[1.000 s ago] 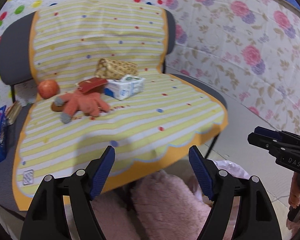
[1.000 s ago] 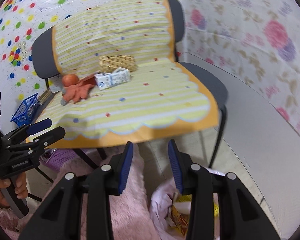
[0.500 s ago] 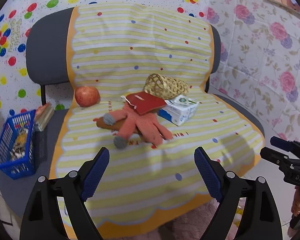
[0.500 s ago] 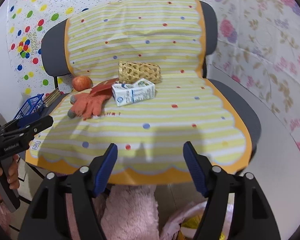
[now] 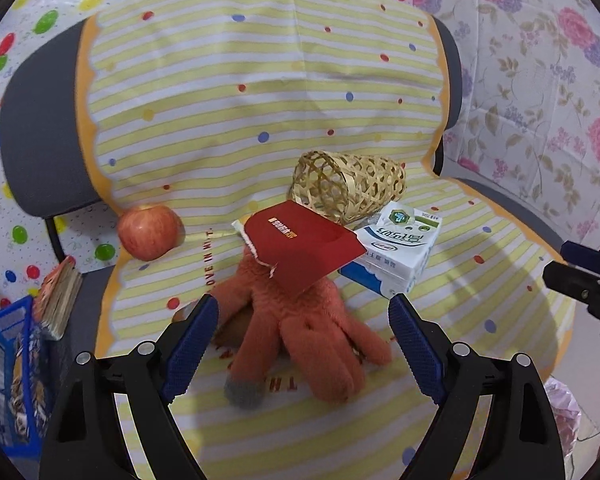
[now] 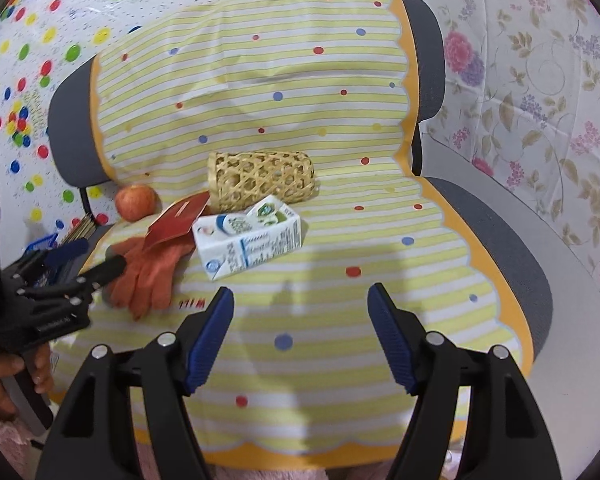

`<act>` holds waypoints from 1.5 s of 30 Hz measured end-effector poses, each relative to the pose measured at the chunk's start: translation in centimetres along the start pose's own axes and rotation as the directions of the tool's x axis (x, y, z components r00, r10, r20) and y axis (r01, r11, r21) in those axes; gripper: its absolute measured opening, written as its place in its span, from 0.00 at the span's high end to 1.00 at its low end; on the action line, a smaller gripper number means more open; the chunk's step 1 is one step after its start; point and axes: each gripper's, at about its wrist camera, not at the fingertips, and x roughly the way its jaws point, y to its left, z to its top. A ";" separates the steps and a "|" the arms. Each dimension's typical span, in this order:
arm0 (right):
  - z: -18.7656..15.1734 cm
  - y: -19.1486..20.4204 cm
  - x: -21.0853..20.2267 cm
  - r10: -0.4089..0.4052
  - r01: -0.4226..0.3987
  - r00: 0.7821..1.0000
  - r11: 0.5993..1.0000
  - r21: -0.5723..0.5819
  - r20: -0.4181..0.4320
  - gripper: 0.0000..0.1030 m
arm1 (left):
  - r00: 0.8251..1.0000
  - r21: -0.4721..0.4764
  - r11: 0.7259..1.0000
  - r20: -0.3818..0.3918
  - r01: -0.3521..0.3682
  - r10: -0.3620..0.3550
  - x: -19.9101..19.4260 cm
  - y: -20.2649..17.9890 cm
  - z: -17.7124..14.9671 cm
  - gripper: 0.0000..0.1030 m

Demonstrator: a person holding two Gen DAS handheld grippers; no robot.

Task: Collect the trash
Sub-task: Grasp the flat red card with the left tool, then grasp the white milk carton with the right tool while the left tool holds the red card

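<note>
My left gripper (image 5: 302, 344) hangs just short of the glove (image 5: 300, 328), jaws wide apart with nothing between them. With the carton (image 5: 396, 252) as my mark: the apple (image 5: 150, 232) sits well to its left, beyond the glove. The torn red packet (image 5: 304, 248) lies propped on the glove, its corner touching the carton's left side. The wicker basket (image 5: 350, 186) lies on its side just behind the carton.

The packet and the carton look like the trash here, so I aim for the packet with my left gripper. To do it well I come in low, catch the packet's free torn edge, and keep the pads clear of the glove beneath. My right gripper (image 6: 300, 340), to the right of all this, is also spread and empty, its jaws having just widened, well short of the carton. I would line it up across the carton's narrow sides.
</note>
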 end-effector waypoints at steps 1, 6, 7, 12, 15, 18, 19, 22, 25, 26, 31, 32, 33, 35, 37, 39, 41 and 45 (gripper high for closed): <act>0.1 -0.1 0.3 0.000 0.000 1.000 1.000 0.001 -0.003 0.33 | 1.000 0.020 1.000 -0.007 -0.009 0.009 0.9 -0.2 0.3 0.17; 0.8 -0.5 1.4 0.003 -0.003 1.000 1.000 0.016 -0.008 0.34 | 0.998 0.102 0.994 -0.053 -0.038 0.043 4.1 -1.0 1.4 0.24; 0.9 -0.6 1.5 0.002 -0.002 1.000 1.000 0.018 -0.009 0.34 | 0.997 0.121 0.992 -0.062 -0.041 0.048 4.6 -1.3 1.6 0.27; 0.9 -1.3 1.9 -0.007 0.008 1.000 0.999 0.034 -0.024 0.34 | 0.992 0.221 0.974 -0.105 -0.050 0.075 7.3 -2.4 2.4 0.41; 0.6 -1.3 1.8 -0.013 0.014 0.999 0.999 0.032 -0.032 0.33 | 0.992 0.244 0.968 -0.100 -0.050 0.077 7.8 -2.7 2.7 0.57; 0.2 -1.0 1.5 -0.014 0.015 0.999 1.000 0.026 -0.036 0.34 | 0.995 0.229 0.972 -0.069 -0.050 0.068 7.2 -2.3 2.8 0.75; 0.2 -0.9 1.4 -0.015 0.016 0.999 1.000 0.024 -0.035 0.34 | 0.997 0.209 0.977 -0.053 -0.047 0.059 6.6 -2.0 2.9 0.80; 0.1 -0.4 1.0 -0.009 0.010 1.000 1.000 0.019 -0.029 0.33 | 0.999 0.115 0.992 0.011 -0.046 0.045 4.2 -0.4 3.2 0.93; 0.3 0.2 1.0 0.002 -0.002 1.000 1.000 0.016 -0.022 0.28 | 0.996 -0.003 1.000 0.089 -0.017 0.017 0.7 1.8 3.0 0.98; 0.3 0.7 1.3 0.007 -0.007 1.000 1.000 0.011 -0.022 0.26 | 0.995 -0.026 1.000 0.100 -0.006 0.009 0.2 2.2 3.0 0.98; 0.7 3.0 3.5 0.015 -0.016 0.999 1.000 -0.006 -0.039 0.21 | 0.987 -0.142 0.989 0.156 0.051 -0.028 -3.1 4.3 1.5 0.98; 0.9 3.9 4.3 0.013 -0.013 0.999 1.000 -0.013 -0.037 0.17 | 0.987 -0.156 0.986 0.158 0.065 -0.040 -3.4 4.6 1.2 0.98; 1.1 4.4 4.9 0.009 -0.010 0.999 1.000 -0.020 -0.036 0.17 | 0.987 -0.161 0.984 0.156 0.070 -0.044 -3.4 4.8 1.1 0.98; 1.5 5.7 6.4 -0.007 0.005 0.999 0.999 -0.046 -0.046 0.16 | 0.987 -0.167 0.983 0.153 0.072 -0.046 -3.4 5.0 0.8 0.98; 1.7 7.1 8.3 -0.033 0.027 0.997 0.996 -0.087 -0.068 0.16 | 0.988 -0.178 0.981 0.144 0.083 -0.057 -3.1 5.1 0.6 0.98; 1.7 7.6 9.3 -0.087 0.077 0.993 0.989 -0.123 -0.082 0.16 | 0.987 -0.188 0.977 0.142 0.095 -0.069 -3.1 5.5 0.2 0.98; 1.7 7.1 9.5 -0.130 0.120 0.989 0.985 -0.122 -0.078 0.19 | 0.987 -0.188 0.977 0.143 0.105 -0.078 -3.2 5.4 0.0 0.98; 1.4 3.9 8.8 -0.261 0.256 0.962 0.964 -0.071 -0.074 0.37 | 0.985 -0.186 0.976 0.146 0.116 -0.090 -3.2 5.4 -0.2 0.98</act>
